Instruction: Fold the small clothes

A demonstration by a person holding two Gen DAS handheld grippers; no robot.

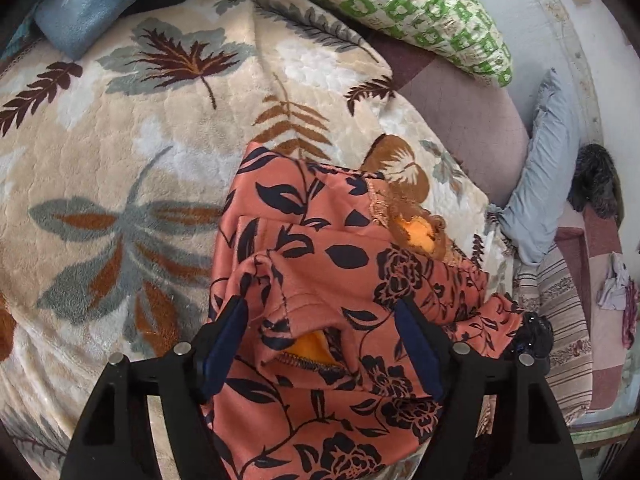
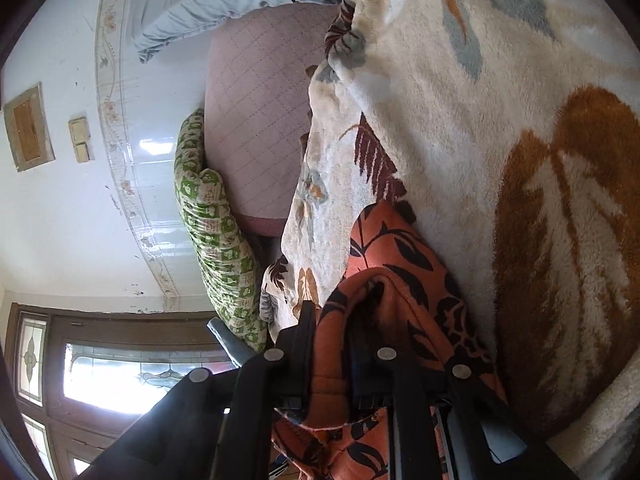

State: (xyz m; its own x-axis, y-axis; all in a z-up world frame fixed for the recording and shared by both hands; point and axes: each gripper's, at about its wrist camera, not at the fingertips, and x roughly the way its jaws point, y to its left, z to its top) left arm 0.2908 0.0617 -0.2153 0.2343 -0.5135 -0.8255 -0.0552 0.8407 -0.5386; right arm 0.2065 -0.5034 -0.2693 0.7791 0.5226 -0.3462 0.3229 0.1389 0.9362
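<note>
A small orange garment (image 1: 320, 280) with a black leaf and flower print and a yellow lining lies bunched on the leaf-patterned blanket (image 1: 120, 160). My left gripper (image 1: 320, 312) is open, its blue-padded fingers (image 1: 224, 340) either side of a sleeve fold, just above the cloth. In the right wrist view, my right gripper (image 2: 332, 320) is shut on a fold of the same garment (image 2: 384, 264), with cloth bunched between the black fingers. The right gripper's body shows at the garment's right edge in the left wrist view (image 1: 532, 336).
A green-and-white patterned quilt (image 1: 400, 4) and a blue pillow (image 1: 92, 0) lie at the far side of the bed. A grey-blue pillow (image 1: 536, 184) and a pink mattress cover (image 1: 472, 120) lie to the right. A tiled wall (image 2: 80, 220) and window (image 2: 120, 372) show beyond.
</note>
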